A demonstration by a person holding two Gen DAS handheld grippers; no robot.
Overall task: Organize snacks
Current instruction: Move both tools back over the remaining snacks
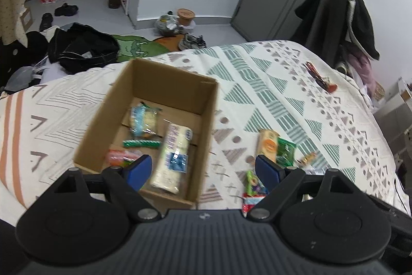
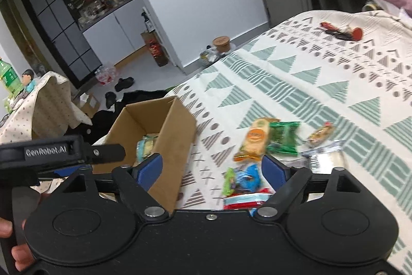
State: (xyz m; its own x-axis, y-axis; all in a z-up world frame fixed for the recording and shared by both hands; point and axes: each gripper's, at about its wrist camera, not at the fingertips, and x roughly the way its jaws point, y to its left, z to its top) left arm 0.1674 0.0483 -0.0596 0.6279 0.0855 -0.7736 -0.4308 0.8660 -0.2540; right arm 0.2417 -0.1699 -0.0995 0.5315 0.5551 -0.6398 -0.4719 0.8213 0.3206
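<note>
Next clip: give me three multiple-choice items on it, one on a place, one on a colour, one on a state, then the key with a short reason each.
1. Where is the long white snack pack?
A. inside the cardboard box
B. on the floor
C. beside the door

2. What colour is the packet lying right beside the orange snack bar on the bedspread?
A. purple
B. green
C. white

3. How is the left tool?
A. shut on a snack
B. shut on the box
C. open, holding nothing

Key: A, it lies on the box floor; B, its wrapper is green; C, its blue fingers stand wide apart with nothing between them.
</note>
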